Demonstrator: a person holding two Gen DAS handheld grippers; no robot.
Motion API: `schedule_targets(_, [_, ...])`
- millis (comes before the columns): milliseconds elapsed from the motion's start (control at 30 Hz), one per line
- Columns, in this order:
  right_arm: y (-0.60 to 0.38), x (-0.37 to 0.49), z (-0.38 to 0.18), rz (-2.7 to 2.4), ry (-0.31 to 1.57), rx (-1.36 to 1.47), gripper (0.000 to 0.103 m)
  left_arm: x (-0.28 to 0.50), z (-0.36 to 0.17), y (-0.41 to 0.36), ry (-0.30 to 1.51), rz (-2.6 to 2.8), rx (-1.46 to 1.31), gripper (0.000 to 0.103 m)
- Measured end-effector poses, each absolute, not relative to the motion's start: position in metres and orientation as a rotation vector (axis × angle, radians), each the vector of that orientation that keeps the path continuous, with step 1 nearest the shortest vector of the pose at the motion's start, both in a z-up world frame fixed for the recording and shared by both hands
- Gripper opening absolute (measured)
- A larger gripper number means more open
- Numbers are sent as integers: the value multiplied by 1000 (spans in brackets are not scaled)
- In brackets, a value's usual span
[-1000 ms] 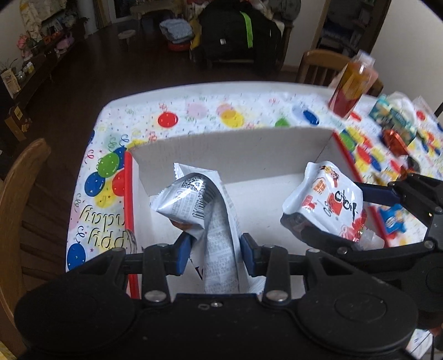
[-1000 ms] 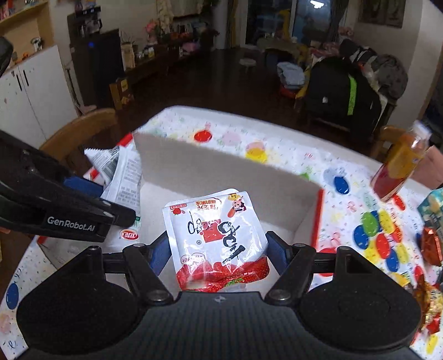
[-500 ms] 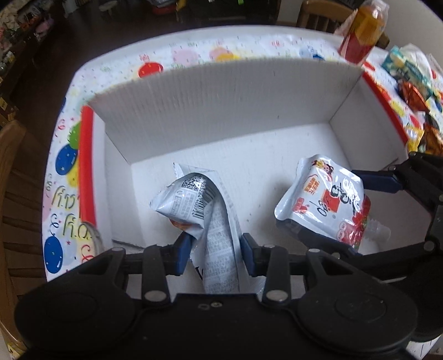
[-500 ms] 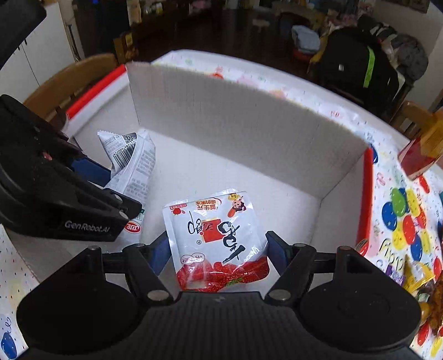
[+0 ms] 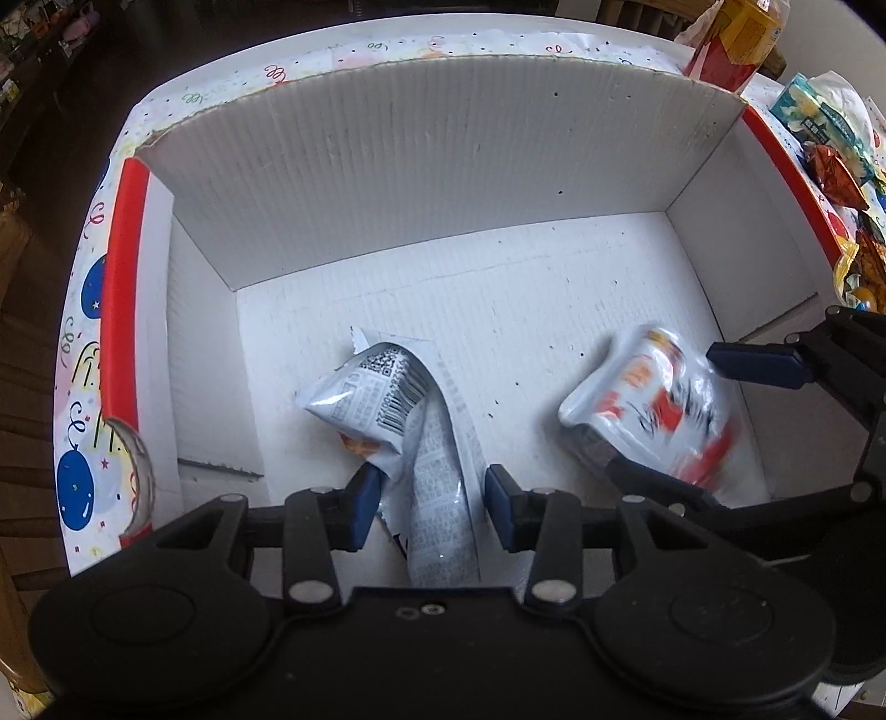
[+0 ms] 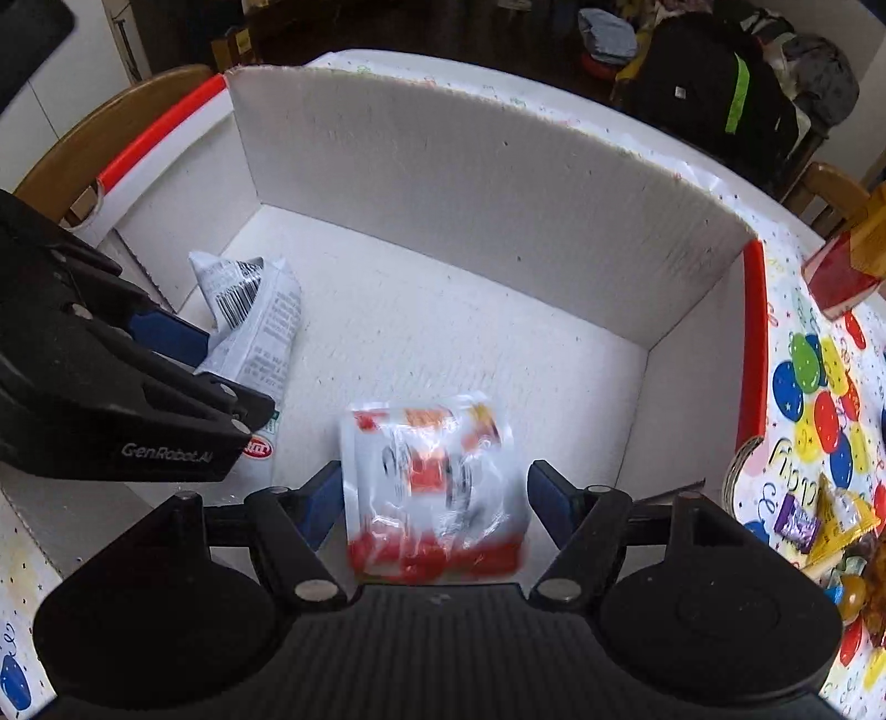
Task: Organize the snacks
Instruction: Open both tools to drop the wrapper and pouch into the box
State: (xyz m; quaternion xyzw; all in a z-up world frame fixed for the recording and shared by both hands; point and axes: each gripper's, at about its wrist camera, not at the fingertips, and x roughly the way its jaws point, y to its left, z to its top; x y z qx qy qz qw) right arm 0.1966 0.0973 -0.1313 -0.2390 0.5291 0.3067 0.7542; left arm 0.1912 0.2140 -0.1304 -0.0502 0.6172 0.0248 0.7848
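Observation:
A white cardboard box (image 5: 443,166) with red-edged flaps lies open on the balloon tablecloth. My left gripper (image 5: 433,498) is low inside it on the left, shut on a silver printed snack packet (image 5: 398,399) whose folded top leans left. My right gripper (image 6: 434,498) is inside the box on the right, its pads against a red-and-white snack packet (image 6: 432,476) that looks motion-blurred. The right wrist view shows the box (image 6: 470,166), the left gripper (image 6: 232,376) and the silver packet (image 6: 260,321). From the left wrist the right gripper (image 5: 648,404) and its packet (image 5: 659,410) appear.
An orange-and-red drink bottle (image 5: 736,39) stands beyond the box's far right corner. Several loose snacks (image 6: 819,520) lie on the tablecloth (image 5: 83,387) right of the box. A wooden chair (image 6: 83,149) is at the table's left side.
Both grippers have come down from above the box's rim to near its floor, each with its packet. The red-and-white packet has turned blurred.

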Motion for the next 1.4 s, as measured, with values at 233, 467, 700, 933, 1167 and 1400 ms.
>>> schedule_targets(233, [96,194,-125,675,1134,-533,72,192,-129,212,1325,44,-129,58])
schedule_targets(467, [86,186,-111,689,1075,-524,72,179,-116,210,1284,28,-150,61])
schedule_targets(700, [66,182,-85,681,1036,-456,72,158,-83,205,1163,23,-150,77])
schedule_targets(933, [46,169,-54,688,981,-396,72,137,-49,194,1038,37,-131,77])
schedule_targets(1167, [17,152,-24,712,934,-300,74,111,-20,179,922,38,-129,78])
schedule_targets(1400, [-15,134,-1,726,882,-202,75,84,0,158,833,28,-126,79])
